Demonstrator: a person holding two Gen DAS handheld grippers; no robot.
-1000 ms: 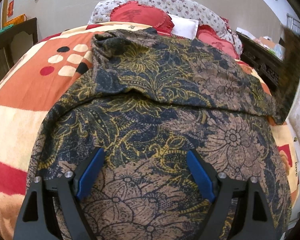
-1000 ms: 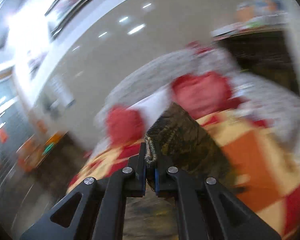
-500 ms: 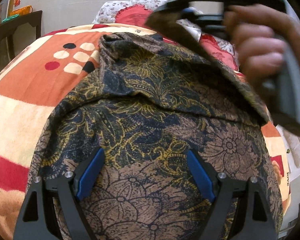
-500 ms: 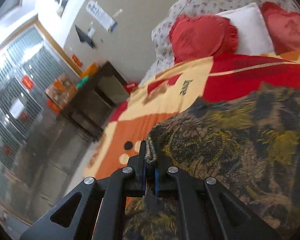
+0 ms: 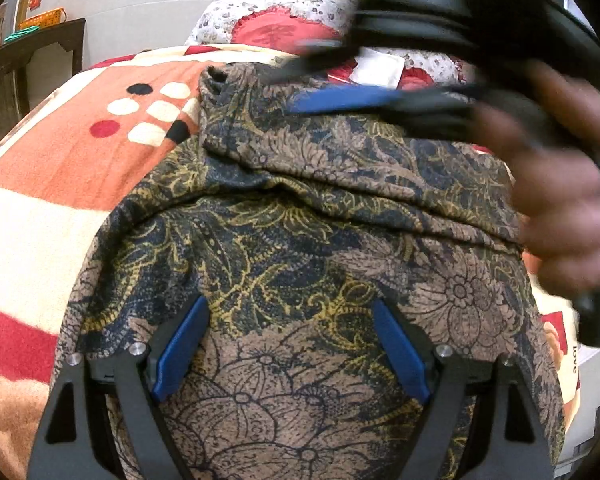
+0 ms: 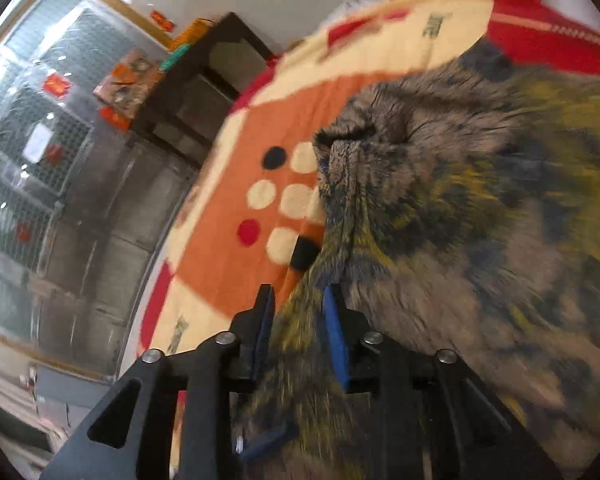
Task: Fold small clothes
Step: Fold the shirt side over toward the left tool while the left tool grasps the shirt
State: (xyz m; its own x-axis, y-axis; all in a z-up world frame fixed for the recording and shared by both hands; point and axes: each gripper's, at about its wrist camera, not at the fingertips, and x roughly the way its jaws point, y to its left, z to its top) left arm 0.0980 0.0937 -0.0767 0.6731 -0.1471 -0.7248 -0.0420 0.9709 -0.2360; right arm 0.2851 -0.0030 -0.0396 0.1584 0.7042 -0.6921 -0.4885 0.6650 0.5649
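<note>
A brown, navy and gold floral garment (image 5: 300, 232) lies on the bed, its far part folded over onto the near part. My left gripper (image 5: 290, 316) is open, both blue pads resting over the near cloth. My right gripper (image 5: 340, 80) shows blurred at the upper right of the left wrist view, over the folded layer, with the hand behind it. In the right wrist view the right gripper (image 6: 298, 304) has its jaws parted, the garment (image 6: 460, 200) edge lying loose between them.
An orange, cream and red blanket (image 5: 80, 152) covers the bed. Red and floral pillows (image 5: 284, 28) lie at the head. A dark wooden cabinet (image 5: 24, 64) stands to the left, also in the right wrist view (image 6: 204, 92). The bed's right edge (image 5: 572, 364) is close.
My right gripper carried the garment's edge leftward over the near part, laid it down and opened. The left gripper stayed open in place.
</note>
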